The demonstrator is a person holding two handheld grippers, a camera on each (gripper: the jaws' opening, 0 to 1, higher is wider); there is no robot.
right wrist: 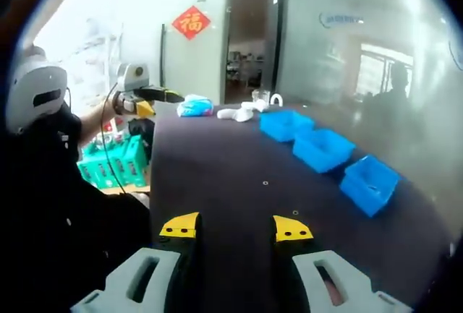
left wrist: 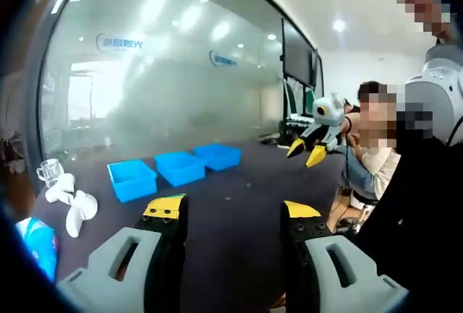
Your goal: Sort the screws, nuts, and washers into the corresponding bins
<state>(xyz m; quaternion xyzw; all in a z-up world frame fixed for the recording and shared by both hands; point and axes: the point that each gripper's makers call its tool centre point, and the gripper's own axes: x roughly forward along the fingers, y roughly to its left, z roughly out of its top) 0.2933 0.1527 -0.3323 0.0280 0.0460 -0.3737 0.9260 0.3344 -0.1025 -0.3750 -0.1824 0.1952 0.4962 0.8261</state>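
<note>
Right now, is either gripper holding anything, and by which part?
Nothing held. The left gripper and right gripper both have open, empty jaws above the dark table.

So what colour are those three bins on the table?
The three bins are bright blue, standing in a row on the dark table; the right gripper view shows them best.
</note>
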